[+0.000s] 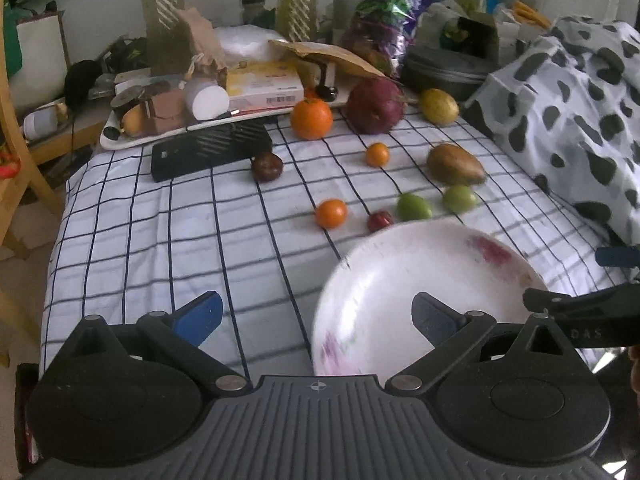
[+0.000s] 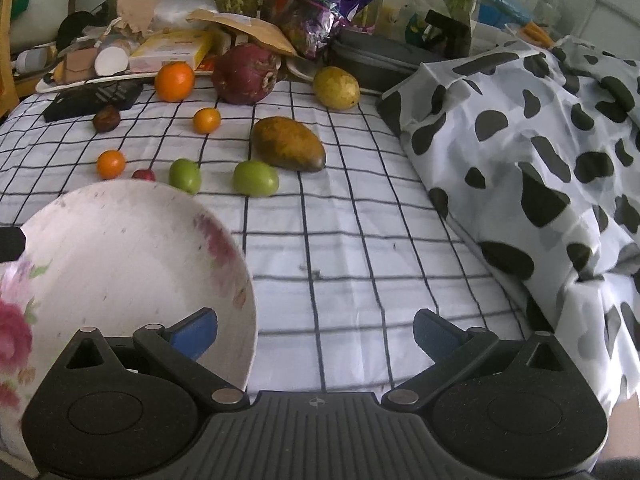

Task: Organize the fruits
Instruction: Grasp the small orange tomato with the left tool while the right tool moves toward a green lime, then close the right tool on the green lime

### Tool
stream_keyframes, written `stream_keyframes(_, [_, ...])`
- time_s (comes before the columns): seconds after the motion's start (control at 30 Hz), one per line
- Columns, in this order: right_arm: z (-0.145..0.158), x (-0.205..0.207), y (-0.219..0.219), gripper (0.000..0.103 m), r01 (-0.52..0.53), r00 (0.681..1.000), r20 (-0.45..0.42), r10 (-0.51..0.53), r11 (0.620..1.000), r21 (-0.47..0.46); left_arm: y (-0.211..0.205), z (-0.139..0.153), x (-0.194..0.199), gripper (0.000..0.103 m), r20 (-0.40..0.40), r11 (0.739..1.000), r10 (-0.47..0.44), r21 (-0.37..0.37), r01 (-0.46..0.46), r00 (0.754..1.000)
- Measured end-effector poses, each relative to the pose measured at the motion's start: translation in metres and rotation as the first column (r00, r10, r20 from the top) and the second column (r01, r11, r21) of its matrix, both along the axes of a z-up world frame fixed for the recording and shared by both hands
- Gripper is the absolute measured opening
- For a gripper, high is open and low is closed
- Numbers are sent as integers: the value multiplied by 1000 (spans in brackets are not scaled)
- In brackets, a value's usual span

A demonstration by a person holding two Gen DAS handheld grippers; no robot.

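A white floral bowl [image 1: 404,276] [image 2: 120,248] sits empty on the checked cloth near me. Beyond it lie several fruits: a big orange [image 1: 311,119] [image 2: 174,81], two small oranges [image 1: 331,213] [image 1: 377,154], two green fruits [image 1: 414,207] [image 1: 459,198], a small red fruit [image 1: 380,220], a mango [image 1: 455,164] [image 2: 289,143], a dark plum [image 1: 267,166], a large purple-red fruit [image 1: 375,106] [image 2: 245,73] and a yellow fruit [image 1: 439,106] [image 2: 336,87]. My left gripper [image 1: 316,316] is open, its right finger over the bowl. My right gripper [image 2: 316,334] is open, its left finger at the bowl's rim.
A cluttered tray [image 1: 120,140] with boxes, a black box [image 1: 210,152], bags and plants fills the back of the table. A spotted cloth [image 2: 540,152] is heaped on the right. A wooden chair [image 1: 16,152] stands at the left.
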State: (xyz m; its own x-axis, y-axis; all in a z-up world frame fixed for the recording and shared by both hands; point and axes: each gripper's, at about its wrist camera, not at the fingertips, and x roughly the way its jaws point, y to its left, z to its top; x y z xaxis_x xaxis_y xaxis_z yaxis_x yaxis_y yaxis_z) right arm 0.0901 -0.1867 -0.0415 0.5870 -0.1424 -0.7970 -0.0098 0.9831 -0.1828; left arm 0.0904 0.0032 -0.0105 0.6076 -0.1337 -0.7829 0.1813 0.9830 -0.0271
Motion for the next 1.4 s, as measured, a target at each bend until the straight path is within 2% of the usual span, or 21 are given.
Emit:
stream_keyframes(0.13, [-1,19,-4,103,2,1000,6,-2,1000,16,10,0,20,102,-1,998,53,-35,-53,999])
stream_keyframes(0.27, [-2,38,-8,103,-2,1000,7,2,999,41,17,-1,38,102,14,995,97,-39,-96,995])
stream_keyframes(0.43, [-4,57,-9,103,-33,999,-14,34,993,115,17,-8,62,102,-41,999,39,-32,-40,998])
stream_keyframes(0.63, [5,72,-8,103,-88,996,46,82,985,148,6,-17,82,99,-63,998,-49,-53,46,997])
stream_keyframes(0.67, [6,75,-10,103,-95,995,54,87,982,163,3,-19,85,88,-61,997,-64,-43,61,996])
stream_keyframes(0.7, [7,79,-13,103,-99,994,59,90,978,181,0,-21,89,83,-69,997,-77,-30,75,995])
stream_keyframes(0.8, [9,90,-21,103,-97,994,63,84,968,233,-4,-29,100,79,-95,994,-105,-6,105,990])
stream_keyframes(0.97, [7,105,-32,103,-78,997,40,69,946,315,-9,-35,108,58,-104,986,-165,3,166,981])
stream_keyframes(1.1, [5,114,-32,103,-82,997,21,79,946,315,-14,-39,113,50,-105,977,-214,-1,215,971])
stream_keyframes(1.13, [4,115,-32,103,-85,996,18,84,947,310,-16,-40,114,41,-107,974,-225,-2,226,968])
stream_keyframes(1.17, [3,116,-32,103,-90,996,16,90,948,306,-18,-42,115,37,-114,971,-237,4,239,965])
stream_keyframes(1.27, [3,117,-30,103,-119,993,22,118,946,302,-20,-42,114,33,-107,966,-252,33,257,962])
stream_keyframes(1.33, [3,117,-28,97,-145,989,30,142,942,304,-18,-41,114,25,-101,965,-259,14,262,961])
stream_keyframes(1.4, [1,118,-25,86,-166,986,22,168,938,303,-18,-40,114,25,-93,966,-254,23,257,963])
